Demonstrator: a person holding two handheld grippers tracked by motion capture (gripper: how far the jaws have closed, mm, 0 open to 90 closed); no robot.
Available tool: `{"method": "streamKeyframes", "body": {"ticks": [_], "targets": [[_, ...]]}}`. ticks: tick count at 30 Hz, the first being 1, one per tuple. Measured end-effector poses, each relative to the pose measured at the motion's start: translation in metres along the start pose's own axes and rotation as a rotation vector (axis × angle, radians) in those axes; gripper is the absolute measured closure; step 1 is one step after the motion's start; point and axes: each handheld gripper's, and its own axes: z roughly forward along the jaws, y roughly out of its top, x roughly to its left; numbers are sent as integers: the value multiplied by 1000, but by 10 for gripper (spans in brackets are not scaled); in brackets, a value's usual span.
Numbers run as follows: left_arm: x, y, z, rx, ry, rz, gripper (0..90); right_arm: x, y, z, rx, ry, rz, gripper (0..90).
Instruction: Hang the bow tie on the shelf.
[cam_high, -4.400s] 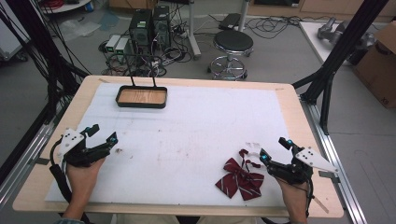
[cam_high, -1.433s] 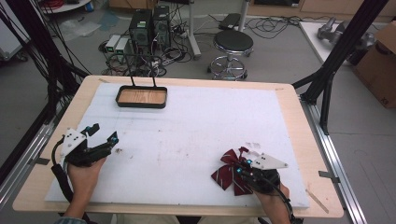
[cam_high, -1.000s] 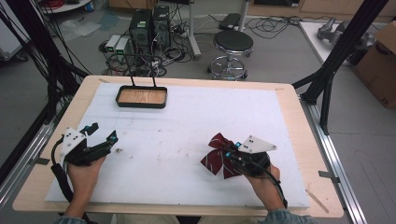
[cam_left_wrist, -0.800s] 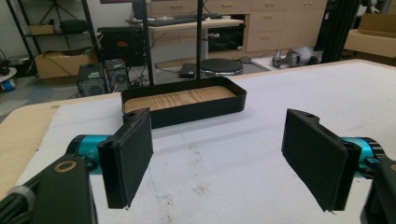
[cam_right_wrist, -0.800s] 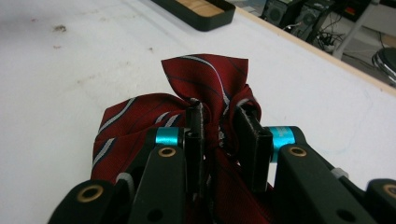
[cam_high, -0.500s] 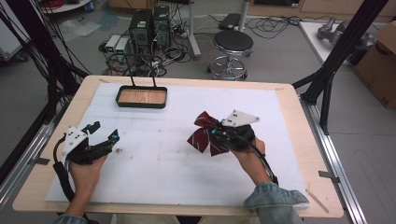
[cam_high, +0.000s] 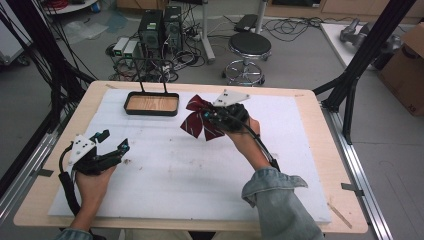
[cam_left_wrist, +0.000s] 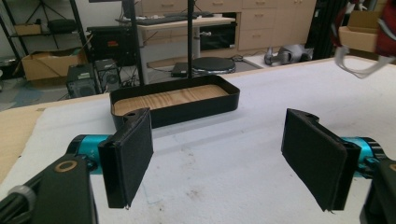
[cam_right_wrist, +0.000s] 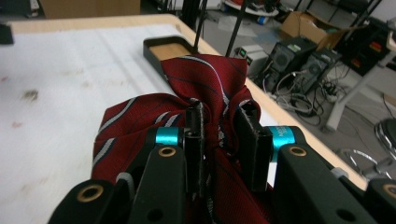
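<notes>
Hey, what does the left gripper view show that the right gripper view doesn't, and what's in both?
Left gripper view: the left tool, open, with bare white mat between its pads, and the whole tray with its wooden floor.

Right gripper view: the right tool shut on the striped red bow, and computers on the floor.

Both: tray, mat, table edge.

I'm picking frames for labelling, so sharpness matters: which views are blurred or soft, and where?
High view: evenly lit and fairly sharp, bow tie readable. Left gripper view: tray crisp, but the strap at the top right is motion-smeared. Right gripper view: right hand-held gripper on the bow tie sharp, background computers softer.
</notes>
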Motion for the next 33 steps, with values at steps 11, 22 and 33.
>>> {"method": "streamKeyframes", "body": {"ticks": [11, 22, 33], "targets": [[-1, -1, 2, -9, -8, -2, 251, -13, 32, 52, -62, 25, 5, 741], [0, -1, 2, -11, -11, -6, 251, -16, 48, 89, -117, 38, 11, 745], [1, -1, 3, -11, -12, -9, 251, -21, 73, 114, -163, 41, -14, 745]]}}
